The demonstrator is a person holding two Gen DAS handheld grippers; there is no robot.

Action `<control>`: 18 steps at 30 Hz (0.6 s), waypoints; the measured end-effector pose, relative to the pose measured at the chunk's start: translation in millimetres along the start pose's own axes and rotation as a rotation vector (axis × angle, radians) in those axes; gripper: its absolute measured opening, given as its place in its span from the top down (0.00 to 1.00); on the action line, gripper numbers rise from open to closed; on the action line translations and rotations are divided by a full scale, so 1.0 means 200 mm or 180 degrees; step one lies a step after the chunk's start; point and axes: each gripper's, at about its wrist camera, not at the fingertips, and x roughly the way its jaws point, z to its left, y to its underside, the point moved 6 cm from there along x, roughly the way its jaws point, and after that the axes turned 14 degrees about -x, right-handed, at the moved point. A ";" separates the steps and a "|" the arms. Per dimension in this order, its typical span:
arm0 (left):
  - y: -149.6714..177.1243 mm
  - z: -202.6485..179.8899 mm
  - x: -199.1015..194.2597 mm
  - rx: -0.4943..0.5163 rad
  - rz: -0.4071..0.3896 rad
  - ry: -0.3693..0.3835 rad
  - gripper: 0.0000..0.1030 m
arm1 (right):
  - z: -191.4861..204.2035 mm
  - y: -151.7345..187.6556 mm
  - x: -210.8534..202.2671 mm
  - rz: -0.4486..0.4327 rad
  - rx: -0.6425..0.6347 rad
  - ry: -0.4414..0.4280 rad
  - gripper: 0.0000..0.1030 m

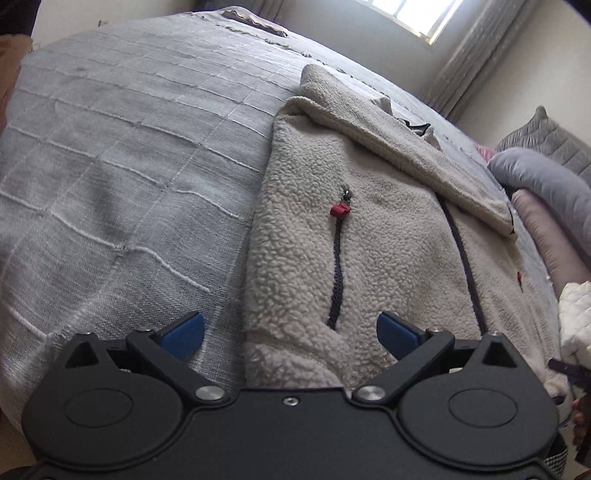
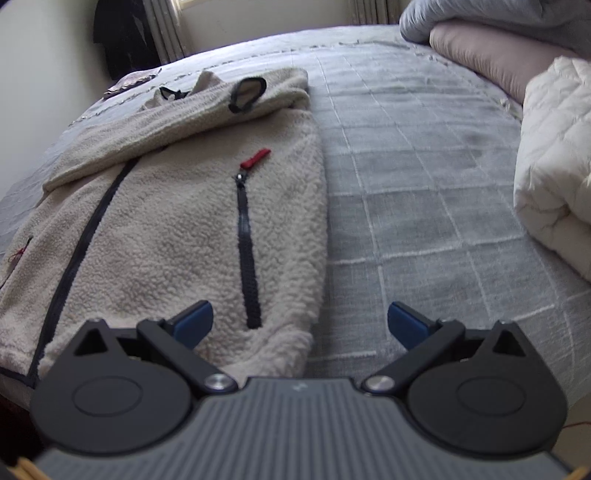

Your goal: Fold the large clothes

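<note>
A cream fleece jacket (image 1: 388,236) lies front-up on a grey bedspread (image 1: 122,147), with black zips and red zip pulls. Both its sleeves are folded across the chest. My left gripper (image 1: 290,334) hovers open over the jacket's bottom left corner, one blue pad (image 1: 186,332) above the bedspread, the other above the fleece. In the right wrist view the same jacket (image 2: 166,221) fills the left half. My right gripper (image 2: 300,325) hangs open over the bottom right corner of the hem, its right pad (image 2: 406,323) above the bedspread (image 2: 424,184). Nothing is held.
A white quilted duvet (image 2: 554,166) is bundled at the right of the bed, with a pink pillow (image 2: 487,51) and a grey cover (image 2: 480,18) behind it. A window with curtains (image 1: 410,14) is at the far wall. A dark garment (image 2: 122,37) hangs by the wall.
</note>
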 end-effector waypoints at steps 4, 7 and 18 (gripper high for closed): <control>0.03 -0.02 -0.01 0.0111 0.0075 0.0027 0.05 | 0.01 0.07 -0.02 -0.0091 0.0049 -0.0153 0.01; 0.10 -0.04 -0.01 0.0157 0.0196 0.0199 0.13 | -0.01 0.08 -0.03 -0.0164 0.0271 -0.0385 0.01; 0.14 -0.03 -0.05 -0.0144 0.0169 0.0411 0.73 | 0.06 0.00 -0.06 -0.0408 0.0393 -0.0489 0.88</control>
